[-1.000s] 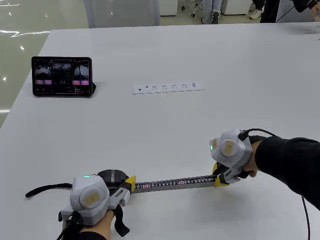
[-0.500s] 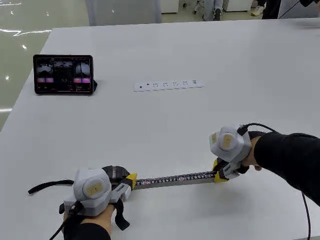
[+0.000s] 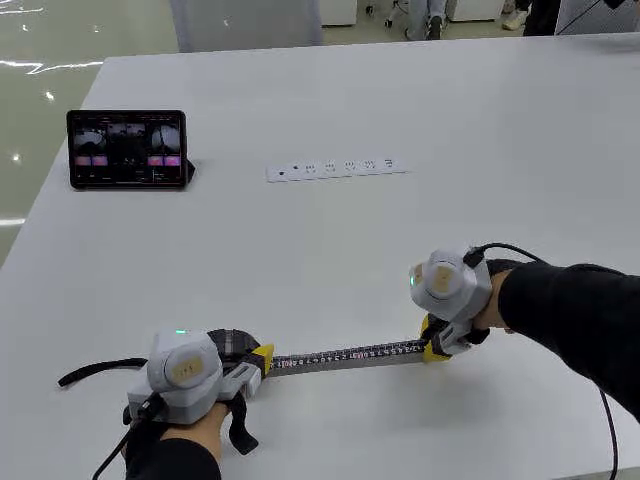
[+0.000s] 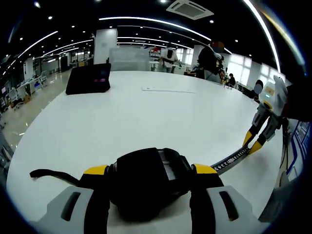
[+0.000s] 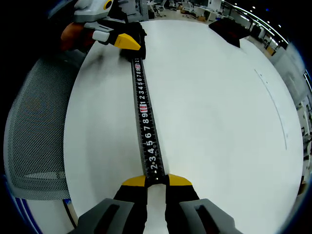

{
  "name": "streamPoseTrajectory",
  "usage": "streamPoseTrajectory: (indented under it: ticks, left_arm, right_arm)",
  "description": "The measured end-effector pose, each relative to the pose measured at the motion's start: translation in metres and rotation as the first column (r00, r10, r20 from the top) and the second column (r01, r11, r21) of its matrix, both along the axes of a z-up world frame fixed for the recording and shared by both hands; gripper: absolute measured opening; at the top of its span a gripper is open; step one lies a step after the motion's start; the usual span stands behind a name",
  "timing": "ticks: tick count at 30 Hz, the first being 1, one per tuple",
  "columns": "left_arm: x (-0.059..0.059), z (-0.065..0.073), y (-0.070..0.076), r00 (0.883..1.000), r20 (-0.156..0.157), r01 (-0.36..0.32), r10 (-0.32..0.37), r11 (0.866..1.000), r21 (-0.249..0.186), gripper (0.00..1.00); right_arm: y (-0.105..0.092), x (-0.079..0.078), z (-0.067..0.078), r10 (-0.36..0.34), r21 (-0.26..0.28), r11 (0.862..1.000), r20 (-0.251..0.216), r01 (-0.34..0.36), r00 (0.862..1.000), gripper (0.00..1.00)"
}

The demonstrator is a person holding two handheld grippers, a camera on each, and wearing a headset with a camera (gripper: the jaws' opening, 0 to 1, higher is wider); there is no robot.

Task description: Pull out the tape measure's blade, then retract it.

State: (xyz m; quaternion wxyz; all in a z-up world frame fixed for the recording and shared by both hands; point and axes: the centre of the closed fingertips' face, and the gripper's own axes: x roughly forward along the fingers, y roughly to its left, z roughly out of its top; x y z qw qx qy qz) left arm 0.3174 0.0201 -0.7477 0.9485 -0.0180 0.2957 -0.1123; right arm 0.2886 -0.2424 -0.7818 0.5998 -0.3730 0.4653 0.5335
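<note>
The left gripper is clamping the tape measure's case on the table near its front edge. The blade is lying across to the right gripper, which is pinching its tip (springy thin steel, probably best held there).

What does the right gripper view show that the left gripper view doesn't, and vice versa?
Right gripper view, not the left: legible numerals along the blade and a grey mesh chair beside the table. Left gripper view, not the right: a black strap lying on the table, and people in the background. Both: the blade stretched from the tape measure case held in the left tongs to the right tongs pinching its end, plus the tablet.
</note>
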Motion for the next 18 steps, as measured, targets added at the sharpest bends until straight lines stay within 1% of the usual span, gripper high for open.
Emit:
streamPoseTrajectory:
  ticks: [2, 5, 9, 12, 18]
  left_arm:
    - [0.000, 0.000, 0.000, 1.000, -0.008, 0.002, -0.002, 1.000, 0.000, 0.62]
    - [0.000, -0.001, 0.000, 1.000, -0.014, 0.004, -0.004, 1.000, 0.000, 0.62]
    - [0.001, -0.001, 0.000, 1.000, -0.016, 0.005, -0.005, 1.000, 0.000, 0.62]
    - [0.000, -0.001, -0.001, 1.000, -0.016, 0.005, -0.005, 1.000, -0.001, 0.62]
    - [0.001, 0.000, 0.000, 1.000, -0.015, 0.004, -0.004, 1.000, -0.001, 0.62]
  right_arm:
    - [0.001, 0.000, 0.000, -0.015, 0.007, 1.000, 0.001, 0.015, 1.000, 0.09]
    - [0.004, 0.000, -0.001, -0.008, -0.001, 1.000, 0.007, 0.008, 1.000, 0.09]
    - [0.005, 0.001, -0.001, -0.010, -0.003, 1.000, 0.007, 0.010, 1.000, 0.09]
    - [0.007, 0.002, 0.000, -0.025, 0.002, 1.000, 0.003, 0.025, 1.000, 0.09]
    - [0.011, 0.002, 0.000, -0.022, 0.007, 1.000, -0.004, 0.022, 1.000, 0.09]
